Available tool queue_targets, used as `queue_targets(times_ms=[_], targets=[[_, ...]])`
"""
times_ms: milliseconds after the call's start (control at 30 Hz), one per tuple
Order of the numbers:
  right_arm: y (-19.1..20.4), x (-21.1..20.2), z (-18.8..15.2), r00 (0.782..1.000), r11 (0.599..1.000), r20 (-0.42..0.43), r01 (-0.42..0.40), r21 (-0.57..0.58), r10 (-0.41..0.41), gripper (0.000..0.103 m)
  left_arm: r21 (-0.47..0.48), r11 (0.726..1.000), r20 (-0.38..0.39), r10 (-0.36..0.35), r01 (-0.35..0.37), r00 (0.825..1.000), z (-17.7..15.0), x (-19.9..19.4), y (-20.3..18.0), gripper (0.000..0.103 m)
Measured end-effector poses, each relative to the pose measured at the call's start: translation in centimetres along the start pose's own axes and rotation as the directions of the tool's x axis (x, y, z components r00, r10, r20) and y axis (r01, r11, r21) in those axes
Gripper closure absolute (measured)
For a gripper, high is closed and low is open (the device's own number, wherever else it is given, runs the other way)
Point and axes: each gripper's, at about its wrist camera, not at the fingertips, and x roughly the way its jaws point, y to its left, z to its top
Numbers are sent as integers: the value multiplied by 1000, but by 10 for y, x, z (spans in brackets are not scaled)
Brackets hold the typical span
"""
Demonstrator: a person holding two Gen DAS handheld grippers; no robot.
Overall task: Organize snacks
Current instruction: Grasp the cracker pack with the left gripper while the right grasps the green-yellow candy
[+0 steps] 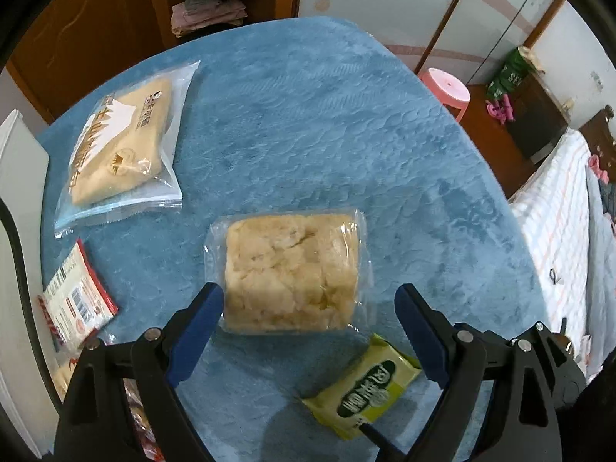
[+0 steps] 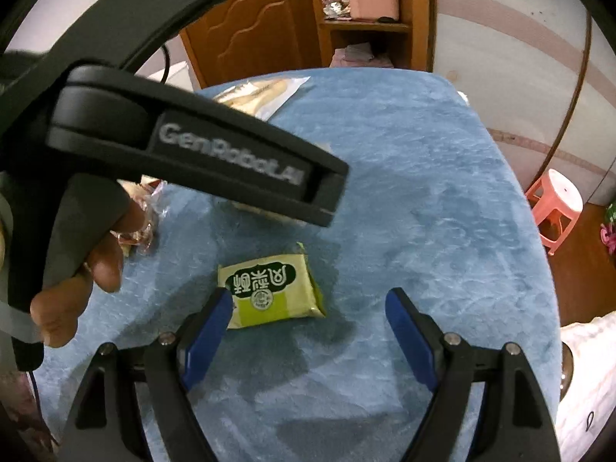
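Nearest the right wrist camera, the right gripper (image 2: 308, 300) is seen with its blue pads spread wide and nothing held between them. Just past the left pad lies a green snack packet (image 2: 269, 292), flat on the blue cloth (image 2: 423, 192), off centre towards the left finger rather than squarely between the two. For a clean pick, the gripper would best be shifted slightly left so that the packet is centred, then lowered until the pads straddle its short sides before being closed.

In the left wrist view, the left gripper (image 1: 310, 310) is likewise wide open and empty, and a clear-wrapped pastry block (image 1: 292, 273) is framed between its pads, close to the left one; contact cannot be judged. The block looks crumbly, so a gentle squeeze on the firm sides, not on the loose film edges, is advised. The green packet is seen below it, beside the right finger.

Farther out, a large bread bag (image 1: 123, 138) lies towards the far left of the cloth, and a red-and-white packet (image 1: 77, 300) sits at the left edge. Something in crinkled clear wrap is partly hidden behind the other gripper's body in the right view, possibly more snacks. A pink stool (image 1: 448, 92) stands beyond the cloth.
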Motion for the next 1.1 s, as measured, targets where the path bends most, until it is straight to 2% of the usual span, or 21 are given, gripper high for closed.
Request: queue_targets(times_ms=[167, 400, 467, 567, 667, 733, 800, 867, 1033, 1100], targets=[[10, 12, 3, 1000, 998, -10, 9, -56, -10, 20, 1, 1000, -17, 0, 0, 1000, 6, 10, 8, 13], [22, 27, 5, 999, 994, -23, 23, -104, -25, 19, -80, 996, -36, -52, 49, 998, 7, 19, 39, 13], [27, 30, 9, 999, 991, -19, 37, -127, -40, 18, -111, 990, -25, -86, 83, 996, 7, 20, 47, 13], [27, 31, 10, 999, 990, -9, 40, -133, -41, 18, -119, 989, -7, -93, 91, 996, 7, 19, 51, 14], [27, 28, 9, 1000, 991, -3, 27, -129, -28, 20, -122, 988, 18, -92, 93, 996, 5, 13, 56, 24], [26, 23, 4, 1000, 991, 1, 25, -130, -25, 31, -122, 988, 32, -91, 94, 995, 2, 6, 58, 35], [22, 15, -6, 1000, 992, 2, 28, -127, -28, 33, -125, 987, 44, -97, 102, 994, -1, 2, 58, 43], [20, 13, -7, 1000, 991, 2, 23, -131, -23, 35, -133, 985, 53, -102, 108, 993, -2, -3, 57, 46], [16, 8, -10, 1000, 994, 3, 10, -113, -10, 48, -138, 983, 87, -106, 117, 991, -10, -18, 55, 47], [14, 5, -10, 1000, 994, 2, 10, -109, -10, 48, -130, 983, 104, -117, 130, 988, -14, -27, 52, 48]])
